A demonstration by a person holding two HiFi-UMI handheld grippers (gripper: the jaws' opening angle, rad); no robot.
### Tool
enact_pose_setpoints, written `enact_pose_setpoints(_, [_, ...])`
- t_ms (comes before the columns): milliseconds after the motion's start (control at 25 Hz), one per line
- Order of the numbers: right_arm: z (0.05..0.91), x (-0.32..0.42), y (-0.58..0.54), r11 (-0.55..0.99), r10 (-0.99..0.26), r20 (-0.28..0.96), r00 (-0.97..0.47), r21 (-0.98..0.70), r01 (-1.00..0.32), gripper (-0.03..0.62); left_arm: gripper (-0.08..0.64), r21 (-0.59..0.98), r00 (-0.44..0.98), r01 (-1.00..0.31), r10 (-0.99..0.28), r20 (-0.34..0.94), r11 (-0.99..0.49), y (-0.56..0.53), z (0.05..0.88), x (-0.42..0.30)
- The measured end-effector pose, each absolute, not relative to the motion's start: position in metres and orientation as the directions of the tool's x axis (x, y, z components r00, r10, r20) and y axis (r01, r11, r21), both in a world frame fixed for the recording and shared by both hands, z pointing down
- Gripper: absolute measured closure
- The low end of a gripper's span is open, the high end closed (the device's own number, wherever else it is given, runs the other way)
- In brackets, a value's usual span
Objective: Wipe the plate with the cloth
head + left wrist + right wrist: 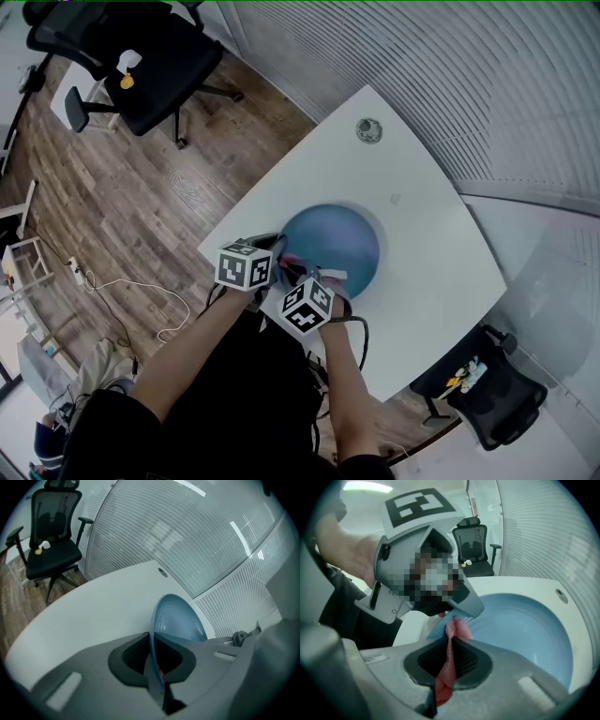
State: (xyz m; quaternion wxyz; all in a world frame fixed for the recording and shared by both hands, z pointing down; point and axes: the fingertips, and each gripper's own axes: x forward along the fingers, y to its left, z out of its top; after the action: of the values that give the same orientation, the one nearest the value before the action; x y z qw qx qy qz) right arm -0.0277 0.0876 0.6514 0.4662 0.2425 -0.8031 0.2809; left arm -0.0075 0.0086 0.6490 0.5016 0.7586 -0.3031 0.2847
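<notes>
Pinches rim of blue plate (180, 618) in left hand-held gripper (152, 641), lower centre; clamps pink cloth (446, 670) in right hand-held gripper (451, 641).

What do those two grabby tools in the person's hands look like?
The left gripper and right gripper are light grey plastic, with black textured pads inside the jaws. Each carries a white cube printed with black square markers. Black cables loop beside the right one. The person wears a black top.
</notes>
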Motion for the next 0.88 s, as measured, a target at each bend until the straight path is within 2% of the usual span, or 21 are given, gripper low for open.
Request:
enact_pose_setpoints(480, [0.648, 0.009, 0.039, 0.7, -0.192, 0.888, -0.418, -0.174, -0.692, 0.571, 0.545, 0.596, 0.664, -0.733, -0.152, 0.732, -0.328, 0.008, 0.647, -0.004])
enact_pose_setpoints(880, [0.647, 0.049, -0.018, 0.681, -0.275, 0.905, -0.324, -0.054, -0.73, 0.571, 0.545, 0.605, 0.671, -0.725, -0.145, 0.727, -0.328, 0.011, 0.644, -0.005])
